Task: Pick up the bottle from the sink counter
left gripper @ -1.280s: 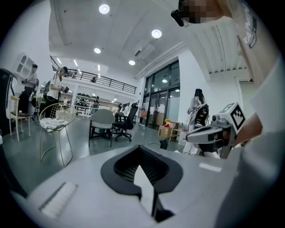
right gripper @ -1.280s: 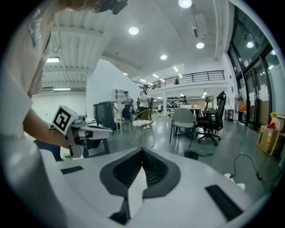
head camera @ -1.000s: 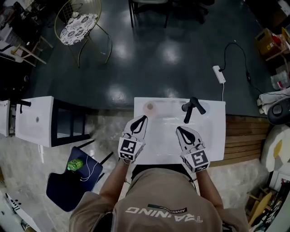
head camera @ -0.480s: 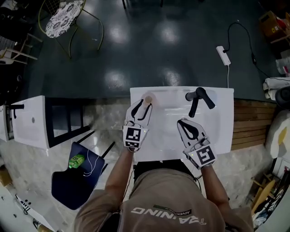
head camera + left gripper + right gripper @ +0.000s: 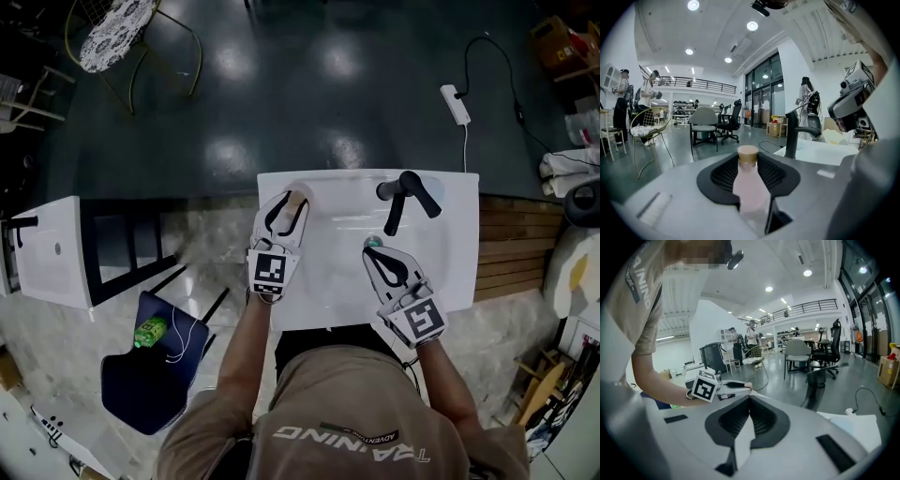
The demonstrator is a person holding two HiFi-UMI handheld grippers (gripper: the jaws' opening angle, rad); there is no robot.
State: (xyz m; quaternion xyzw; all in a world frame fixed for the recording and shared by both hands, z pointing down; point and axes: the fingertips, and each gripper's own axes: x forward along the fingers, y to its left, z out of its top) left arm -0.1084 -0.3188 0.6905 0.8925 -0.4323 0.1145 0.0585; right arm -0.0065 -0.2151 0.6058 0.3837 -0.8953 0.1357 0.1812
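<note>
A pale pink bottle [image 5: 749, 187] with a tan cap stands upright at the back left corner of the white sink counter [image 5: 328, 305]. In the head view only its top [image 5: 300, 194] shows. My left gripper [image 5: 289, 201] reaches over that corner, open, with its jaws spread wide on either side of the bottle and a gap at the neck. Its black pads [image 5: 720, 174] flank the bottle. My right gripper [image 5: 374, 251] hovers over the basin just in front of the black faucet [image 5: 401, 197]. It is shut [image 5: 749, 399] with nothing in it.
The faucet [image 5: 792, 136] rises to the right of the bottle. A power strip [image 5: 454, 103] and its cable lie on the dark floor behind the sink. A white cabinet [image 5: 56, 248] and a dark stool with a green bottle [image 5: 148, 332] stand to the left, wooden slats [image 5: 511, 253] to the right.
My left gripper has moved forward to the back left corner, and its jaws have opened round the bottle. The right gripper has stayed over the basin, shut.
</note>
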